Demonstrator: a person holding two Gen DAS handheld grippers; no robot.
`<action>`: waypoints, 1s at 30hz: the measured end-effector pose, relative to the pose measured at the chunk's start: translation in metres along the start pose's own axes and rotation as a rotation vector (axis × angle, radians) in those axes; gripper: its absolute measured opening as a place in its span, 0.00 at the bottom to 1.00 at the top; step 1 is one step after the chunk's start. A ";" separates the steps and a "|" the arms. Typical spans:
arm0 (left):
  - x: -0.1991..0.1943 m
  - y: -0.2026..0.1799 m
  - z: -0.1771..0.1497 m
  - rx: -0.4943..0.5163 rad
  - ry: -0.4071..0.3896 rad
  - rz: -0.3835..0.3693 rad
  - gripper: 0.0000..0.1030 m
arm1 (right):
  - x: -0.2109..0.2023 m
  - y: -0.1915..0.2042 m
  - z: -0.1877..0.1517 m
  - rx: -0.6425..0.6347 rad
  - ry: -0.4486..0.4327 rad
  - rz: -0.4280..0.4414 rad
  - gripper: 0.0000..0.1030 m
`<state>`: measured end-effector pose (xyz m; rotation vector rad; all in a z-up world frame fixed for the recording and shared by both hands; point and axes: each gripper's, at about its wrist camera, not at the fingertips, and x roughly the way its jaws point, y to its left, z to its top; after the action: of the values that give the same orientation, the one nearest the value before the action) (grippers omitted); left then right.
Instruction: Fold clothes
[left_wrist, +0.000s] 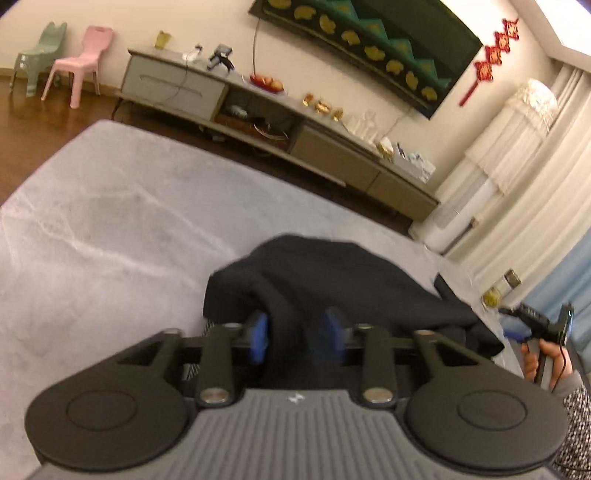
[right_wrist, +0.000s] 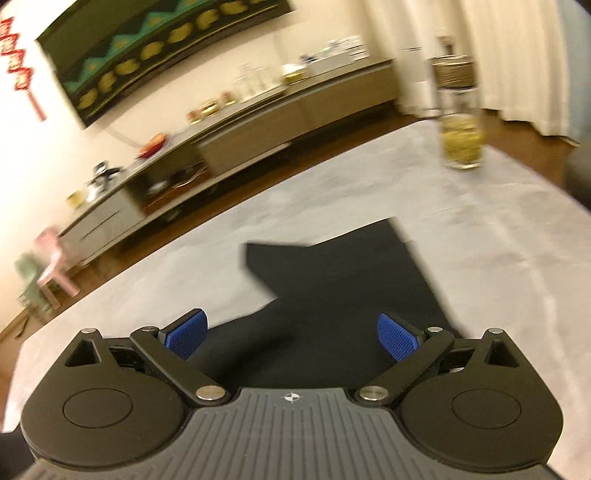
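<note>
Straddling a bunched fold of the black garment (left_wrist: 332, 280), the left hand-held gripper (left_wrist: 297, 332) stood partly open; whether its pads pressed it was unclear. The right hand-held gripper (right_wrist: 291, 334) stood wide and empty above the garment, which lay near the grey tabletop's (left_wrist: 110, 206) near edge.

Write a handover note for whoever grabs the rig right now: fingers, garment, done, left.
Left gripper: a strip of the black garment lies between its fingers; grip unclear through blur.
Right gripper: open, empty, over the garment.
Garment: on the grey cloth, bunched and lifted at the left, flat with straight edges on the right.
Done: partly folded at most.
Left: lay the bunched part over, flatten, finish folding.
</note>
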<state>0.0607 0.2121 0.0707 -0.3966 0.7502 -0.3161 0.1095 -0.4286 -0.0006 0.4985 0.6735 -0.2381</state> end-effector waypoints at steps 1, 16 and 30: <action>0.003 0.000 0.007 -0.007 -0.014 0.009 0.53 | 0.003 -0.008 0.004 0.001 -0.004 -0.035 0.96; 0.198 -0.044 0.049 0.093 0.250 0.117 0.68 | 0.075 -0.047 -0.005 -0.047 0.120 -0.115 0.74; 0.167 0.025 0.055 0.059 0.147 0.590 0.00 | -0.035 0.033 0.017 -0.102 -0.107 0.454 0.01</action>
<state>0.2182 0.1784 -0.0033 -0.0839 0.9624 0.1904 0.1039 -0.4069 0.0452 0.5231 0.4503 0.1953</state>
